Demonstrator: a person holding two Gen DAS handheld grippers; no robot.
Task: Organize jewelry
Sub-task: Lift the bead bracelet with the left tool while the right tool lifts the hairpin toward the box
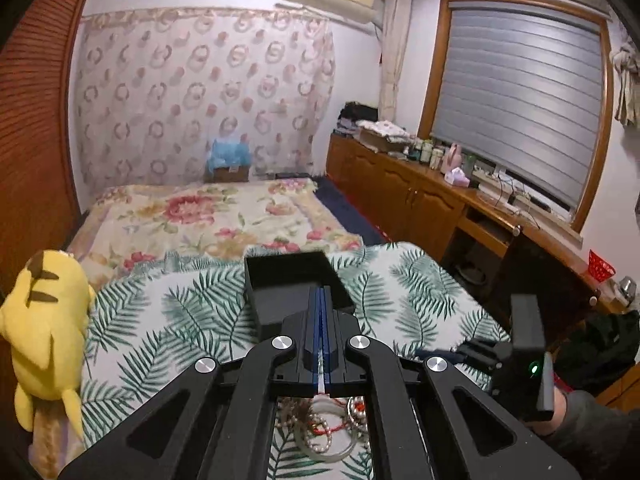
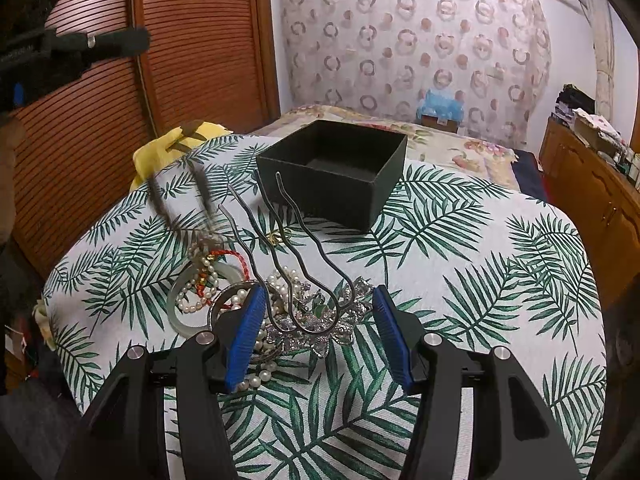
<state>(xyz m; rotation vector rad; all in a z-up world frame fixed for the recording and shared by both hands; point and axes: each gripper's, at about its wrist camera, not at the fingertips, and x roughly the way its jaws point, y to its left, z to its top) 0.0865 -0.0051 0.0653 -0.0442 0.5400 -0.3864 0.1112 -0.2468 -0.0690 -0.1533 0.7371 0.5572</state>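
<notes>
Straddling the silver hair fork with the right gripper, jaws spread and the blue pads standing clear of it on either side. Lies at lower centre of the right wrist view, on the leaf-print cloth, flowered head down-frame between the pads, wavy prongs running up-frame toward the black box. Long axis thus in line with the way the jaws point, so closing would probably take it across its narrow width, at the head. Touches the heap of pearls and bangles on its left side, with beads just beside the left-hand pad; could drag a strand along.

Held high at upper left of that view, the left gripper, well apart from the fork and clearly the farther of the two. Seen in its own camera with pads pressed together; cannot tell whether anything thin is caught between them. Below it, a blurred two-pronged piece above the heap; cannot tell what carries it.
</notes>
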